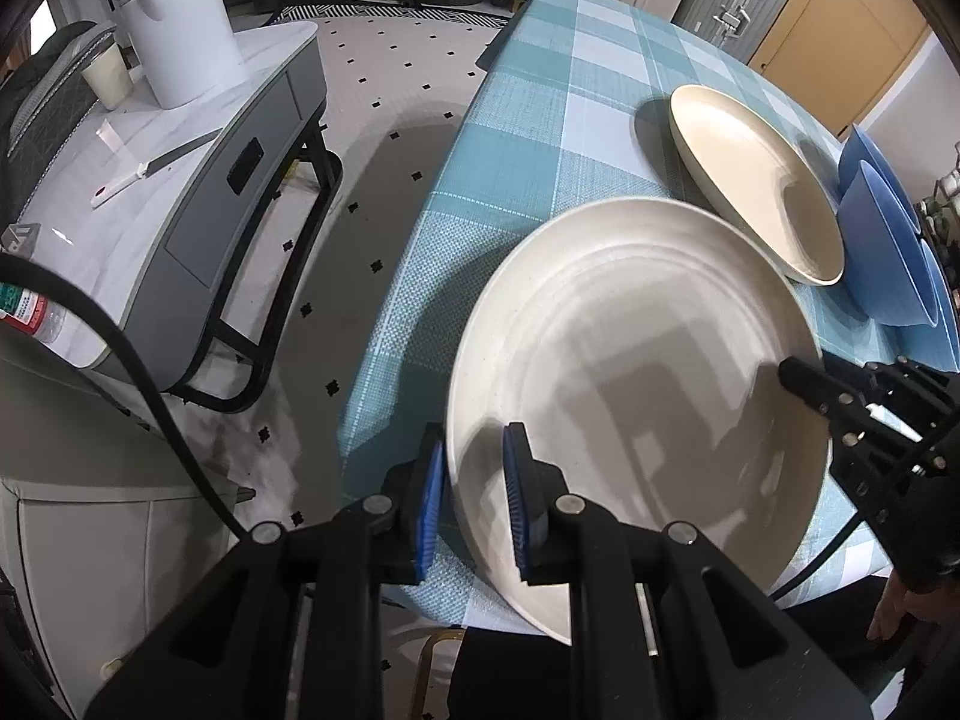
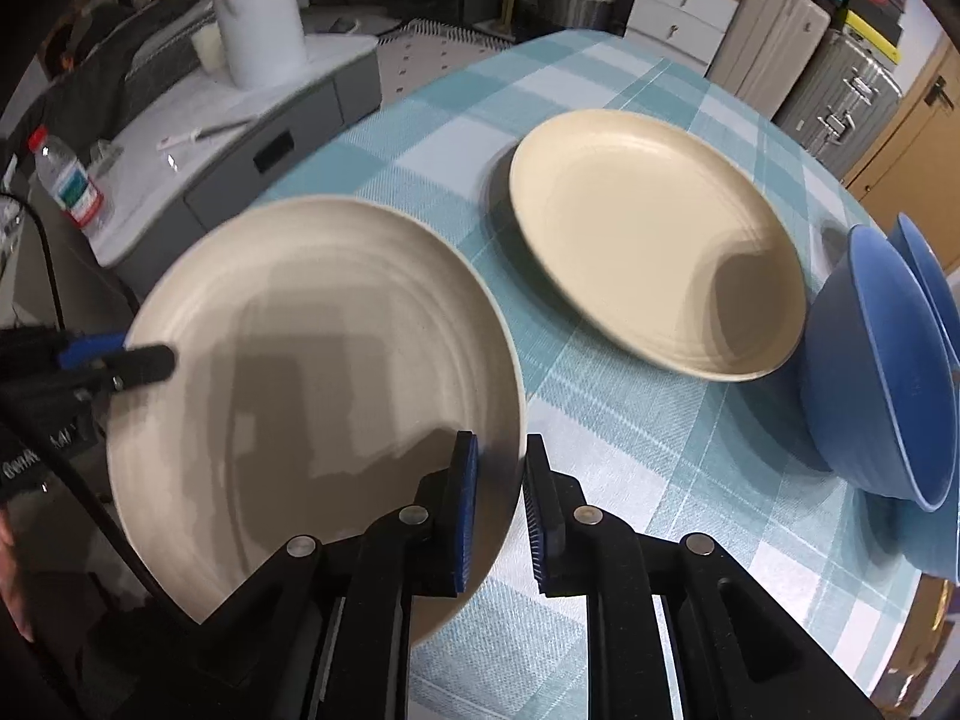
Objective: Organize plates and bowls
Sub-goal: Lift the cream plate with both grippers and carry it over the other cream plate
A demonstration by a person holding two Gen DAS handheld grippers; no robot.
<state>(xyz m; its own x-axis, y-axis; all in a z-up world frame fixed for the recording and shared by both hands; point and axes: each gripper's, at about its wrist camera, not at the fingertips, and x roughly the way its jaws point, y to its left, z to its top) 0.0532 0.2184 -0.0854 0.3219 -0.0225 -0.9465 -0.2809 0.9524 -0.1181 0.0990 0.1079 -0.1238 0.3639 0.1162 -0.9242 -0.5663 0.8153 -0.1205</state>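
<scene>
A large cream plate [image 1: 636, 396] [image 2: 312, 384] is held between both grippers above the near edge of the checked table [image 1: 540, 120]. My left gripper [image 1: 474, 504] is shut on its left rim. My right gripper [image 2: 501, 510] is shut on its right rim and shows in the left wrist view [image 1: 798, 378]. A second cream plate [image 1: 750, 180] [image 2: 648, 246] lies on the table beyond. Blue bowls [image 1: 882, 240] [image 2: 882, 372] stand to its right.
A grey side cabinet [image 1: 180, 180] stands left of the table with a white bucket [image 1: 180, 24], a cup [image 1: 108, 78] and a water bottle [image 2: 66, 180] on it. Suitcases [image 2: 840, 78] and a wooden door [image 1: 840, 36] are behind the table.
</scene>
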